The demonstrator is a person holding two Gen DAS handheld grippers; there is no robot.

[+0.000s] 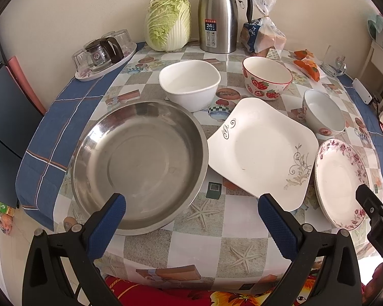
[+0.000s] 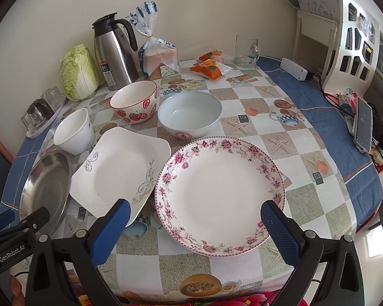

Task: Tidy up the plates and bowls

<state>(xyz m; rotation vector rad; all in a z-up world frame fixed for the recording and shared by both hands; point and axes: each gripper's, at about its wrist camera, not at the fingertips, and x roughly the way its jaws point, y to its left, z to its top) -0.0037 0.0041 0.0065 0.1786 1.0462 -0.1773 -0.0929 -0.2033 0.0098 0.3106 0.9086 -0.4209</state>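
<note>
A steel basin (image 1: 140,163) (image 2: 47,186) lies at the front left of the table. To its right sit a square white plate (image 1: 263,150) (image 2: 120,168) and a round floral plate (image 1: 340,182) (image 2: 219,193). Behind them stand a plain white bowl (image 1: 190,83) (image 2: 74,131), a strawberry bowl (image 1: 266,77) (image 2: 134,104) and a pale bowl (image 1: 323,111) (image 2: 190,114). My left gripper (image 1: 191,199) hovers open over the front edge between basin and square plate. My right gripper (image 2: 195,209) is open above the floral plate's near rim.
At the back stand a cabbage (image 1: 169,21), a steel thermos jug (image 1: 218,15), a bread bag (image 1: 264,32), snack packets (image 2: 210,66) and a glass mug (image 2: 246,51). A tray of glasses (image 1: 103,53) sits back left. A phone (image 2: 363,125) and cables lie at right.
</note>
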